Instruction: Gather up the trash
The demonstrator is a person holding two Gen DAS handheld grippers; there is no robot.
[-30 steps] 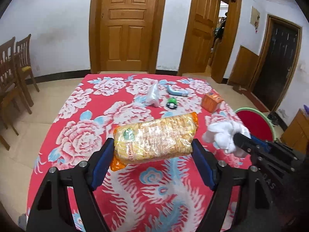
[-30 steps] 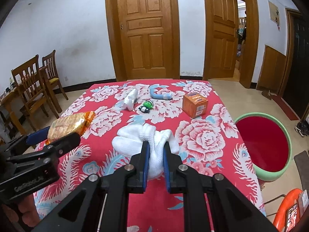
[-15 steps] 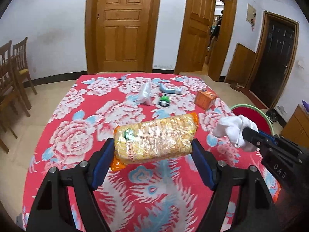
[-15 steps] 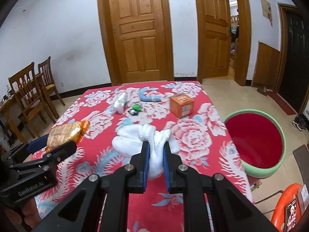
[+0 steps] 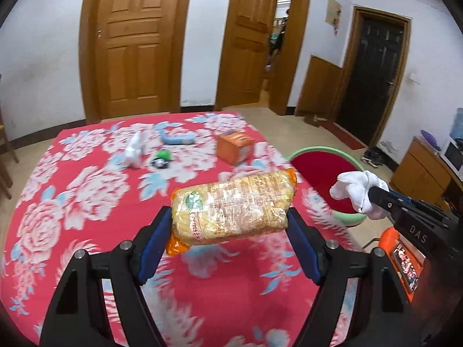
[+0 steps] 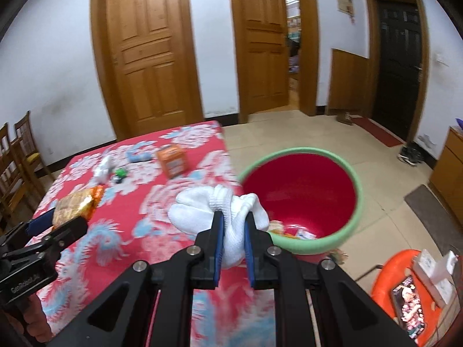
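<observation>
A white cloth bundle [image 6: 220, 211] is pinched by the right gripper [image 6: 233, 231], just left of the green-rimmed bin [image 6: 357, 202] at frame centre-right. A noodle packet [image 5: 234, 206], long axis crosswise, is clamped by the left gripper [image 5: 230, 231], farther away.

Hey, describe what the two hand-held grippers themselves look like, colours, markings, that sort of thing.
Both are matte black plastic frames with silver screws at the joints. The left hand-held gripper has blue pads lining its fingers; so does the right hand-held gripper. White lettering shows on each body seen from the other camera, partly readable as "DAS" and "GenRobot.AI". No cables or sleeves are visible.
</observation>
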